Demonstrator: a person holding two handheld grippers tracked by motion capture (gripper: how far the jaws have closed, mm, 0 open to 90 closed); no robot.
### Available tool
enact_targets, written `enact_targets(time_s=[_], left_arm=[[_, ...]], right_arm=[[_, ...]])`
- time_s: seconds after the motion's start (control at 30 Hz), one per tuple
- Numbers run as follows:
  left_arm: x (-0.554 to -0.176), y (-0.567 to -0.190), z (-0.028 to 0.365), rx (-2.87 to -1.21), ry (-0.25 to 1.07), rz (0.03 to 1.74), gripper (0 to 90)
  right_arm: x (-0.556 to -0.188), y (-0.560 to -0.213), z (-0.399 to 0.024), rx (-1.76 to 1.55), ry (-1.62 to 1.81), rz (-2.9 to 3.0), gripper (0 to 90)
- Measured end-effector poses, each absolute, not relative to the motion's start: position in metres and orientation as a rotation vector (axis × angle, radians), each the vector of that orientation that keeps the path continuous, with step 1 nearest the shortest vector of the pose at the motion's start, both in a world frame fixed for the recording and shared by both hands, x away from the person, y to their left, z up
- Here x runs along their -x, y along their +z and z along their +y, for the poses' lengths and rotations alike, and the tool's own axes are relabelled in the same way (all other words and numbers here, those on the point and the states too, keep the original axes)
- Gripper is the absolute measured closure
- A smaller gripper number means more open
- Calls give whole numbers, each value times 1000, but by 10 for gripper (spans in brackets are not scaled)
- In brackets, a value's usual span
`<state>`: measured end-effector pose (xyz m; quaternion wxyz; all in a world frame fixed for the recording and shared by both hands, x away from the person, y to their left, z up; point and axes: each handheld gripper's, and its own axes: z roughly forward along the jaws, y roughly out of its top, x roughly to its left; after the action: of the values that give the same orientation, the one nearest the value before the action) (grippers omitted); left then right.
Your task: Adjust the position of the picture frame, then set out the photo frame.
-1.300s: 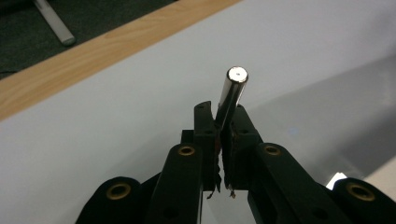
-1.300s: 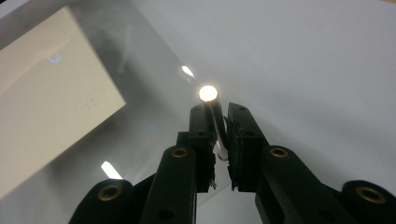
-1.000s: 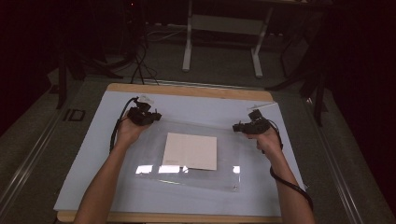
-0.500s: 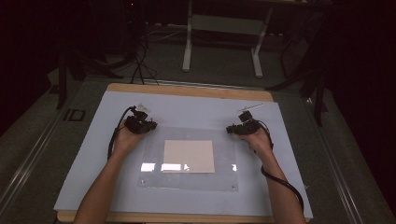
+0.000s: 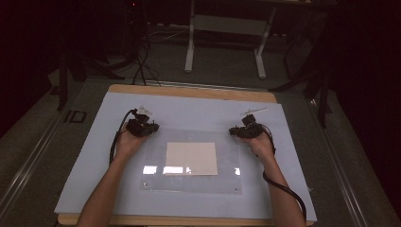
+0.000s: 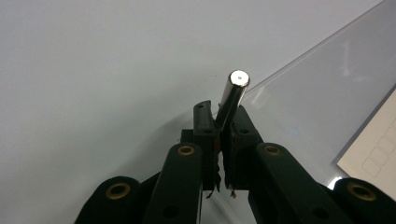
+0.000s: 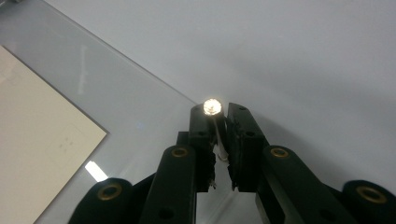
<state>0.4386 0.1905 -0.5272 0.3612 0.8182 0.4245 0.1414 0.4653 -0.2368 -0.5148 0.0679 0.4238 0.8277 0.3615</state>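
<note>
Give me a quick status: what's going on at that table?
Left gripper clamps a shiny metal pin; right gripper clamps another. Both at clear plastic sheet's far corners. Nothing blocking.

Clear sheet (image 5: 191,161) nearer the person, right claw (image 5: 242,131) lower, paper (image 5: 191,158) shifted along

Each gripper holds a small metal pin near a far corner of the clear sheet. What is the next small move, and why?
Probably lower both pins to the corners. The left gripper clamps its metal pin just beside the clear sheet corner, and the right gripper holds its pin near the opposite edge. Whether either tip already touches is unclear.
</note>
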Motion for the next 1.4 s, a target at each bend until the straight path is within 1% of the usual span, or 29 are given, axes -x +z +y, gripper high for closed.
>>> enact_targets(time_s=[0.3, 0.6, 0.7, 0.77, 0.8, 0.83, 0.87, 0.97, 1.0, 1.03, 1.07, 1.1, 1.13, 1.17, 1.2, 1.23, 1.27, 1.33, 1.4], left_arm=[[-437, -528, 192, -2107, 361, 1082, 849], [-435, -530, 193, -2065, 353, 1099, 835], [-433, -530, 196, -2033, 350, 1096, 814], [-431, -530, 196, -2019, 361, 1100, 784], [-428, -527, 200, -1979, 365, 1104, 777], [-428, -527, 200, -1979, 365, 1104, 763], [-425, -524, 203, -1938, 388, 1110, 745], [-422, -521, 205, -1901, 392, 1119, 706], [-419, -519, 208, -1867, 398, 1130, 694], [-419, -519, 208, -1867, 398, 1130, 680], [-416, -516, 211, -1830, 384, 1135, 680], [-416, -516, 211, -1830, 384, 1135, 679], [-413, -515, 213, -1802, 382, 1138, 678], [-413, -515, 213, -1802, 382, 1138, 678], [-411, -514, 214, -1791, 385, 1138, 678], [-410, -514, 214, -1787, 388, 1140, 659], [-409, -514, 215, -1788, 393, 1145, 659], [-407, -515, 215, -1788, 402, 1136, 642], [-406, -516, 214, -1803, 424, 1136, 607]], right_arm=[[-465, -514, -233, -1275, 1055, 2479, 820], [-462, -516, -233, -1279, 1058, 2450, 808], [-460, -518, -233, -1271, 1048, 2440, 762], [-458, -518, -235, -1282, 1063, 2434, 719], [-457, -518, -236, -1283, 1083, 2425, 711], [-457, -518, -236, -1283, 1083, 2425, 711], [-453, -515, -237, -1276, 1119, 2396, 704], [-448, -513, -238, -1242, 1150, 2360, 692], [-445, -511, -239, -1228, 1175, 2325, 664], [-445, -511, -239, -1228, 1175, 2325, 664], [-443, -510, -239, -1221, 1201, 2305, 648], [-443, -510, -239, -1221, 1201, 2305, 648], [-441, -511, -238, -1210, 1222, 2275, 682], [-441, -511, -238, -1210, 1222, 2275, 682], [-440, -511, -238, -1213, 1221, 2267, 726], [-439, -512, -236, -1207, 1207, 2239, 790], [-439, -512, -236, -1207, 1207, 2239, 790], [-437, -513, -235, -1218, 1223, 2184, 827], [-436, -513, -233, -1219, 1207, 2169, 839]])
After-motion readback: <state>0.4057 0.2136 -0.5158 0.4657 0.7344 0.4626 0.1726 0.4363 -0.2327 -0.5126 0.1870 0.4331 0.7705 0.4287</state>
